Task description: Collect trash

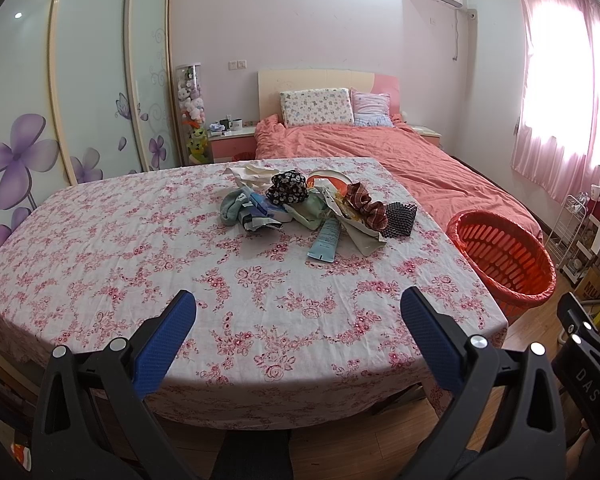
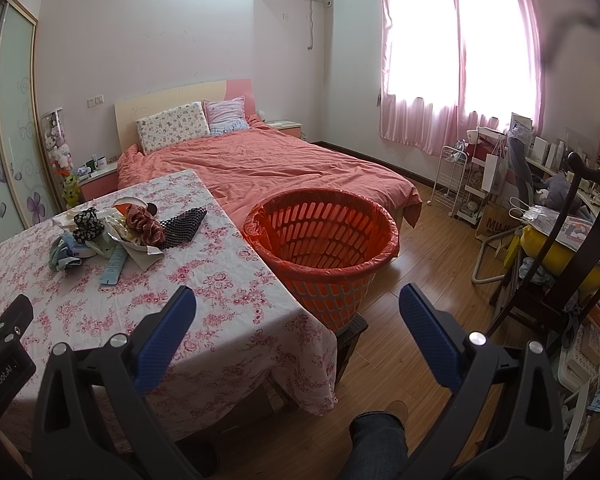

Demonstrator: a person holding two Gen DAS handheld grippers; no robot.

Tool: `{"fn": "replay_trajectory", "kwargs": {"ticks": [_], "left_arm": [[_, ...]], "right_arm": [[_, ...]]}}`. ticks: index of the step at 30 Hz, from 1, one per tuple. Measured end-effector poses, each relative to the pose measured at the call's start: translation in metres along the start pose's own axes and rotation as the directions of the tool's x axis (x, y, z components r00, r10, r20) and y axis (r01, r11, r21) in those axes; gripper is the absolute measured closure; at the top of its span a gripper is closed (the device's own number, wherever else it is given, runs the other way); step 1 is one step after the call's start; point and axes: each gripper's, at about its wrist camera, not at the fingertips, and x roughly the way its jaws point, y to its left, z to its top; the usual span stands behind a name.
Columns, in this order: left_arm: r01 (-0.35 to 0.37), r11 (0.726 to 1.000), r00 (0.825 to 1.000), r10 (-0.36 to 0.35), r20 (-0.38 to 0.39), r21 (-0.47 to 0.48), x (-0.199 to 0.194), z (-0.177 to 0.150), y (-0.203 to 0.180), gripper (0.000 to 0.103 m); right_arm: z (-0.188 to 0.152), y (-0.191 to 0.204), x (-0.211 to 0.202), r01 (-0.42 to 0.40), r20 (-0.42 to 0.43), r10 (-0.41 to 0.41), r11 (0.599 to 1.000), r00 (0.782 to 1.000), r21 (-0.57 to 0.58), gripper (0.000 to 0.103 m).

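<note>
— Pink-flowered cloth hides the whole counter; what can you make out in the heap on it?

— Not all of it. The pile of mixed trash lies tangled near the counter's far side: a pale blue squeeze tube sticks out toward the near edge, a dark flowered fabric piece sits on top, and a brown ruffled scrunchie rests beside a black beaded pouch. The wrappers underneath overlap too much to tell apart.

— And the bin?

— The orange slotted plastic basket with a red liner stands just beside the counter's right edge, on a dark stand that is mostly hidden.

— The hand-held grippers?

— The left hand-held gripper hovers over the near cloth, blue pads spread wide, holding nothing. The right hand-held gripper is equally wide apart, also empty, between counter corner and floor.
</note>
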Motion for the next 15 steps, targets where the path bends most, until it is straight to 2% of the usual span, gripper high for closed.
{"fn": "replay_trajectory", "kwargs": {"ticks": [9, 15], "left_arm": [[-0.013, 1.0, 1.0, 0.012, -0.018, -0.024, 0.012, 0.004, 0.006, 0.002], [-0.053, 0.997, 0.998, 0.052, -0.029, -0.05, 0.033, 0.007, 0.022, 0.002]], "right_arm": [[-0.001, 0.008, 0.014, -0.004, -0.016, 0.004, 1.0, 1.0, -0.005, 0.004], [0.004, 0.016, 0.031, -0.029, -0.019, 0.029, 1.0, 0.999, -0.013, 0.004]]}}
